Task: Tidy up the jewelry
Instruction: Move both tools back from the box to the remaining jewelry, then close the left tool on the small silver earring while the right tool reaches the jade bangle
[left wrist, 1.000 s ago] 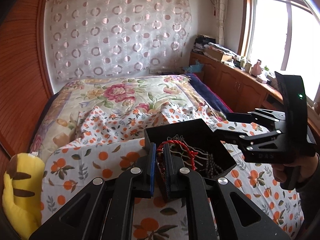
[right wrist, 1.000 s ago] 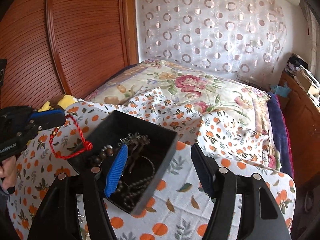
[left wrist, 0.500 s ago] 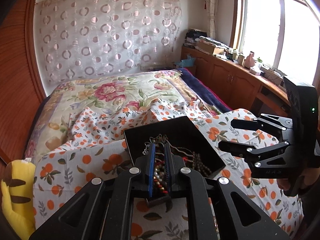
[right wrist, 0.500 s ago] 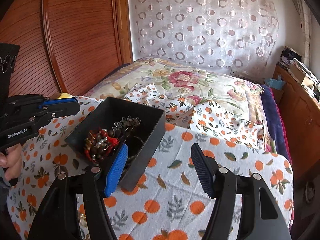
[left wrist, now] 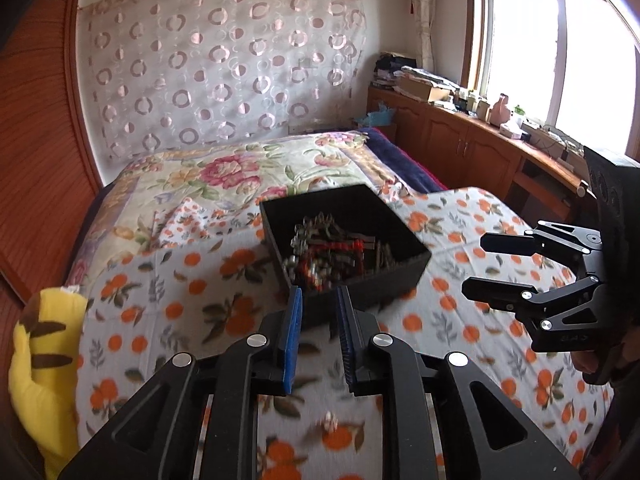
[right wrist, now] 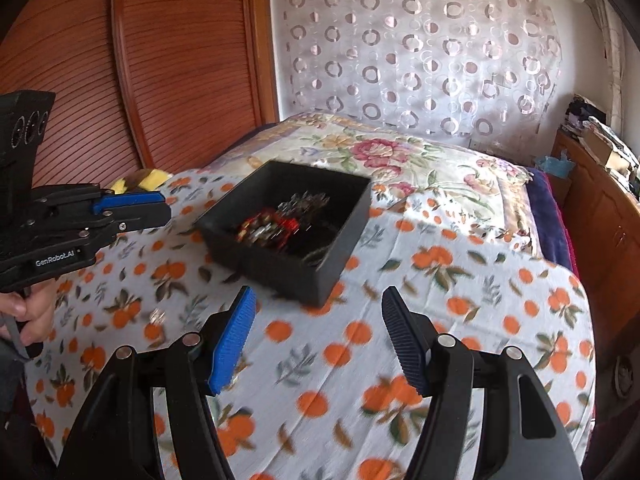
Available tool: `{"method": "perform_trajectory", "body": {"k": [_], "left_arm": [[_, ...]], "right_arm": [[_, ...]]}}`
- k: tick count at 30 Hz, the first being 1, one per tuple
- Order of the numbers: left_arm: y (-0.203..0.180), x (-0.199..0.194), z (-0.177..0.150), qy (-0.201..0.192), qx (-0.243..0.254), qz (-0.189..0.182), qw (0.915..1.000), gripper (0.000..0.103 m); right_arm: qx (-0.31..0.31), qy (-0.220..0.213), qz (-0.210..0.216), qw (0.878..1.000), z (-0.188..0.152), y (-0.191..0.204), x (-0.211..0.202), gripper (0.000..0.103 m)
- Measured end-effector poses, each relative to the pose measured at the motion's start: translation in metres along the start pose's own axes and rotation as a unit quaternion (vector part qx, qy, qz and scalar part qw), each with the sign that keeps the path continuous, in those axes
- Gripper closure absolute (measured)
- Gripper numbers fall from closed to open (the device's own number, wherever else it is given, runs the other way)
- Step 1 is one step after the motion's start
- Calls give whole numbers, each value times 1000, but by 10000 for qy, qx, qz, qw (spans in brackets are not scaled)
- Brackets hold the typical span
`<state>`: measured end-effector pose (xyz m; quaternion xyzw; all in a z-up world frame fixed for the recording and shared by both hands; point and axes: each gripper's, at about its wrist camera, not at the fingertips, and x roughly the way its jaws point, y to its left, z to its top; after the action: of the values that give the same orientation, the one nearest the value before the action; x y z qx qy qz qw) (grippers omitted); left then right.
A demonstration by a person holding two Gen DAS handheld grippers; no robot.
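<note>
Left wrist view: black box (left wrist: 344, 240) of tangled jewelry (left wrist: 332, 252) on the orange-print bedsheet (left wrist: 180, 300); left gripper (left wrist: 318, 340) fingers slightly apart, empty, just before the box; yellow plush (left wrist: 40, 360) far left.
Right wrist view: right gripper (right wrist: 320, 340) fingers wide apart, empty, short of the box (right wrist: 288, 232); wooden sliding door (right wrist: 160, 60) behind.

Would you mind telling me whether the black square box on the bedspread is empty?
Not empty: the black square box holds a tangle of red and metallic beaded jewelry.

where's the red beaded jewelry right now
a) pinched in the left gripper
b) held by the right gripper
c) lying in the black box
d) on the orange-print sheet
c: the red beaded jewelry lies in the black box among other pieces, while the left gripper and right gripper hold nothing.
</note>
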<state>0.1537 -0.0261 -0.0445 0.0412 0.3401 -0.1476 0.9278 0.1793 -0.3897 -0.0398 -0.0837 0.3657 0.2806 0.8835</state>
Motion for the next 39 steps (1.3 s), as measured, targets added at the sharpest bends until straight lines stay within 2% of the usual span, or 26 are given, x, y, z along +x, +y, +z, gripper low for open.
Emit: {"method": "perform_trajectory", "body": {"k": [1,3,6,12,17,26,35,39], "left_arm": [[1,-2,-4,21,-4,1,10000,87],[0,-5,-15,65,2,1,10000,87],[1,-6,-28,174,-28,13,9998,87],[5,-8,-51,337,-40,53,9994,87],[9,-7,-66,482,-99,46,9988,87],[6,-4,-75,603,-95,-14,9981,78],[-5,12,-76,807,91,-16,9967,77],[-7,20,-75,891,161,46,9959,77]], "right_arm": [[-32,39,27,10000,-4,5,0,35],[-86,124,123,9998,-12,13,1,49],[-146,291,232,9992,-23,25,4,59],[-358,559,458,9967,-38,46,9,68],[-490,760,543,9944,-49,58,12,71],[-589,850,483,9935,-61,63,13,87],[-532,756,495,9945,-64,61,12,88],[-662,745,367,9943,-65,64,11,88]]}}
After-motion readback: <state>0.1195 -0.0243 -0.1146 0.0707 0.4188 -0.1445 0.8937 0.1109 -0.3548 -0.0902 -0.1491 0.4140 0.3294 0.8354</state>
